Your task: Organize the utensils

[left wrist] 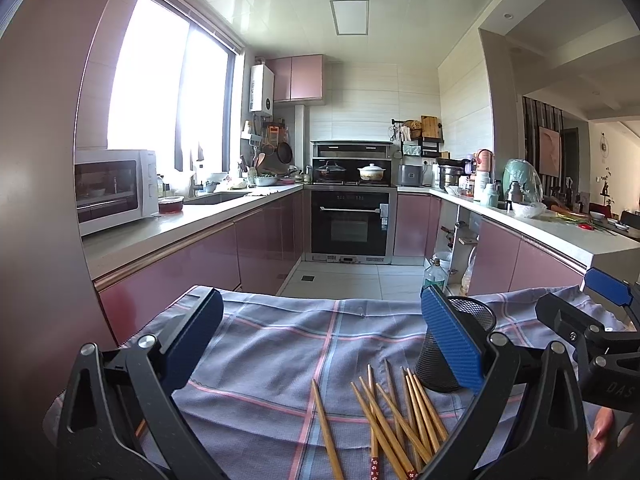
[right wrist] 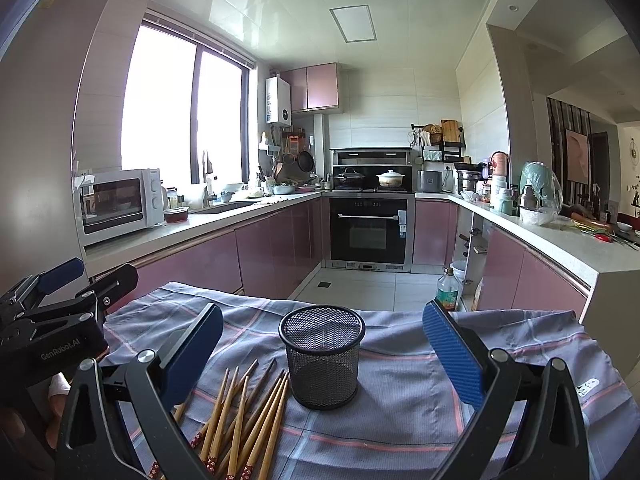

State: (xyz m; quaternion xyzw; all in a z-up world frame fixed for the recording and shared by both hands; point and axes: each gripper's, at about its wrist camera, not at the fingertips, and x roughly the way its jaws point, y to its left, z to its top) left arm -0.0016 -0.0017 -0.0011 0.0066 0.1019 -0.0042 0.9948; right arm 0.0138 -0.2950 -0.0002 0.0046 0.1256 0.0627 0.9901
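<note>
Several wooden chopsticks with red patterned ends lie in a loose pile on a grey plaid cloth. A black mesh cup stands upright and empty just right of the pile. In the left wrist view the cup is half hidden behind my right finger pad. My left gripper hovers open above the cloth, the chopsticks below and between its fingers. My right gripper is open too, its fingers standing either side of the cup at a distance. Each gripper shows at the edge of the other's view.
The cloth-covered table ends ahead at a tiled kitchen floor. Pink cabinets with counters run along both sides. A white microwave sits on the left counter, an oven at the back. A green bottle stands on the floor.
</note>
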